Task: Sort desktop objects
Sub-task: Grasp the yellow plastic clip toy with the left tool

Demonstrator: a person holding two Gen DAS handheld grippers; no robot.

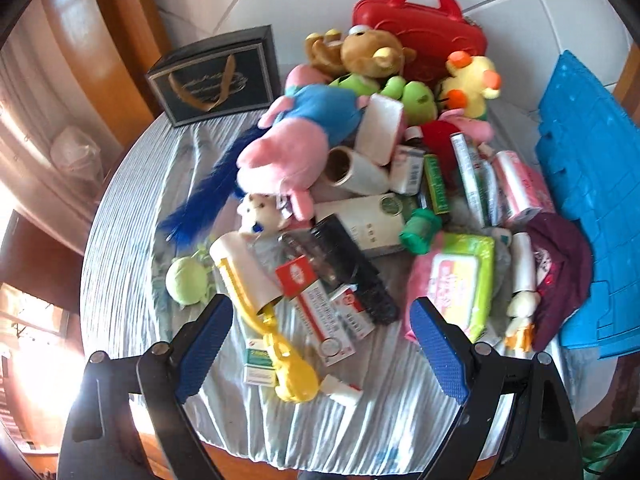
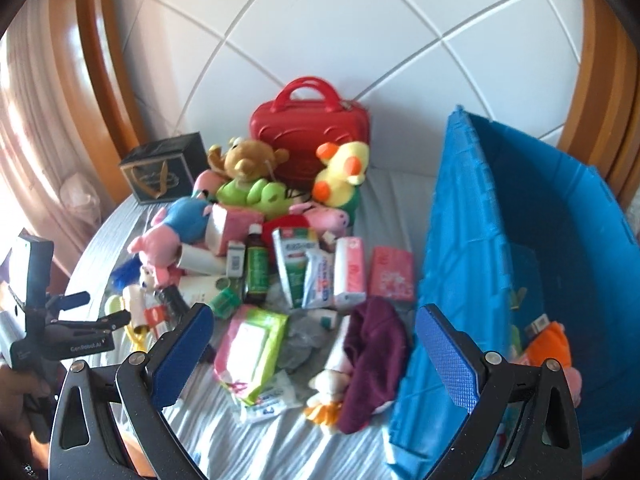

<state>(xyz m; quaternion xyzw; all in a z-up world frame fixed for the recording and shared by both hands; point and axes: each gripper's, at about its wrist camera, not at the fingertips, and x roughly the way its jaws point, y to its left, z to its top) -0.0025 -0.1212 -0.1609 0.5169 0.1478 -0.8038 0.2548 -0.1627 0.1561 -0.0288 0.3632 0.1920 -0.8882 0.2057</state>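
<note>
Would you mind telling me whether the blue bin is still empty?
No: in the right wrist view the blue bin already holds an orange plush and a few other items at its bottom.

**A lived-in home, not a workplace**

This is a room in a home. A round table (image 1: 132, 216) under a striped cloth stands against a white padded wall (image 2: 320, 28) framed in curved varnished wood (image 2: 104, 52), with sunlight coming in at the left. The heap on it is household clutter: plush toys (image 1: 296, 136), medicine boxes (image 1: 316, 292), tissue packs (image 2: 349, 272), a wet-wipes pack (image 1: 460, 280) and 1 red toy case (image 2: 310, 136) beside a blue plastic crate (image 2: 496, 248).
</note>
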